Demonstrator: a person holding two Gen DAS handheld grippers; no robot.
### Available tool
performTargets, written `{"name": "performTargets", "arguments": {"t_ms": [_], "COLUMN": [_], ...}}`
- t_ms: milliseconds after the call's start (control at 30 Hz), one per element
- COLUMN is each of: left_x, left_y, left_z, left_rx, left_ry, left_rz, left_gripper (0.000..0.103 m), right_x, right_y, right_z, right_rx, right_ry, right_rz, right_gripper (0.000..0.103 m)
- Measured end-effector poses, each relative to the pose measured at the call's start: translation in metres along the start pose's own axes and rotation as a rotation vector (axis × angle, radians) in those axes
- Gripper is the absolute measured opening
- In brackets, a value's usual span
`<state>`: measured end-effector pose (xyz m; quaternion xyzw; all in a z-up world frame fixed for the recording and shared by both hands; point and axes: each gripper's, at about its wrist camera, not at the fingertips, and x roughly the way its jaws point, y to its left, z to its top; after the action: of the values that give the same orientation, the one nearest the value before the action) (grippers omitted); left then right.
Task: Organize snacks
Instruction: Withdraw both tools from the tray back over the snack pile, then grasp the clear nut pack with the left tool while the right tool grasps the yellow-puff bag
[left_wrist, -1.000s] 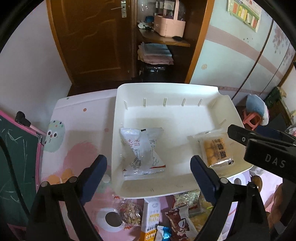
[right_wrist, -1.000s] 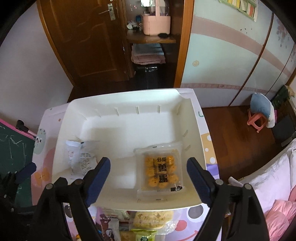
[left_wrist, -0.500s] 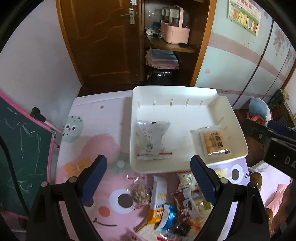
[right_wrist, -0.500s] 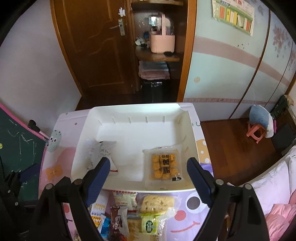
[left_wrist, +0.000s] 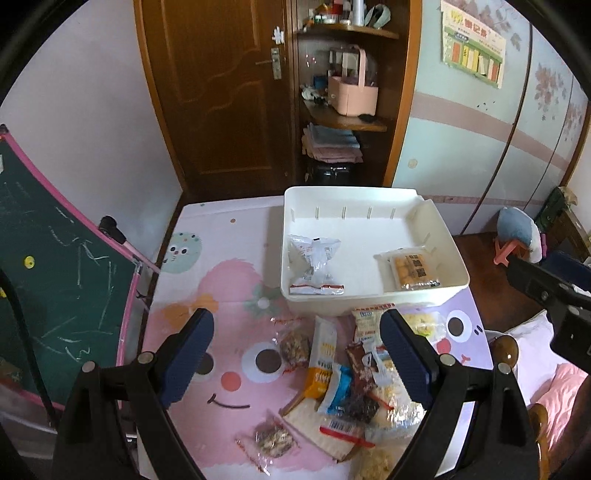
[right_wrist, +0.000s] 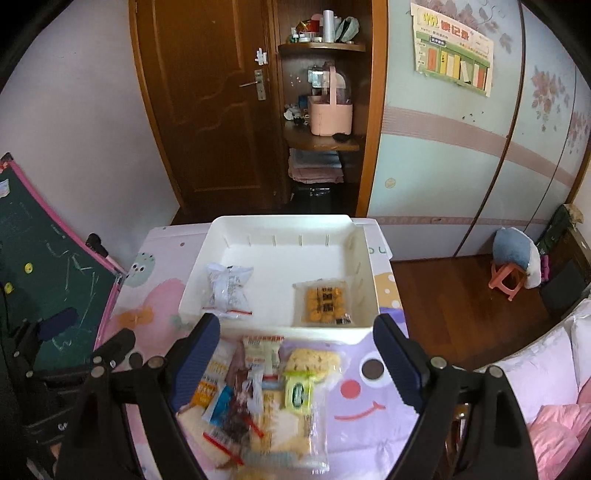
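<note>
The loose snacks (left_wrist: 351, 373) lie heaped low and right of centre in the left wrist view, on the table (left_wrist: 221, 288) just in front of the white bin (left_wrist: 448, 236). They are small crinkly packets: by the look of them light, soft, slippery, and easily crushed, so a pinch on a sealed end or flat edge seems safest. Two already sit in the bin, a silver packet (left_wrist: 314, 264) at its left and a clear pack of yellow cakes (left_wrist: 410, 267) at its right, with bare floor between them. The left gripper (left_wrist: 297, 349) and right gripper (right_wrist: 295, 354) both hang wide open and empty above the heap. The packets overlap, so lifting one may drag its neighbours. The table's right edge runs close beside the heap; the left side offers more room.
</note>
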<state>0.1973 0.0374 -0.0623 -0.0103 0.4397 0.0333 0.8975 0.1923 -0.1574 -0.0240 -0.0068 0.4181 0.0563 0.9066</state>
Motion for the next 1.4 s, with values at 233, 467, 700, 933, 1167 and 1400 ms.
{"name": "performTargets", "arguments": {"t_ms": [233,467,700,933,1167,1400], "left_x": [-0.033,-0.046,-0.02,0.036,0.086,0.123], "left_y": [0.004,0.009,0.019,0.029,0.041,0.046], "left_z": [-0.031,-0.074,-0.126,-0.179,-0.201,-0.197], "left_rx": [-0.029,-0.032,-0.017,0.027,0.114,0.205], "left_ry": [-0.008,0.011,0.104,0.266,0.342,0.386], "left_rz": [0.007,-0.015,-0.024,-0.011,0.009,0.006], "left_gripper": [0.091,0.091,0.091,0.091,0.091,0.091], "right_x": [-0.041,-0.056,-0.024,0.037,0.088,0.124], "right_y": [0.005,0.001,0.0,0.014,0.033,0.055], "right_z": [-0.032,-0.07,-0.13,-0.199,-0.233,-0.249], "right_rx": [-0.071,-0.088,-0.099,-0.106,-0.042,-0.021], "right_ry": [-0.029,-0.009,0.138,0.346,0.493,0.578], "right_rz": [-0.031,-0.015,0.056,0.134,0.189,0.175], "right_gripper": [0.086,0.086,0.086,0.085,0.085,0.085]}}
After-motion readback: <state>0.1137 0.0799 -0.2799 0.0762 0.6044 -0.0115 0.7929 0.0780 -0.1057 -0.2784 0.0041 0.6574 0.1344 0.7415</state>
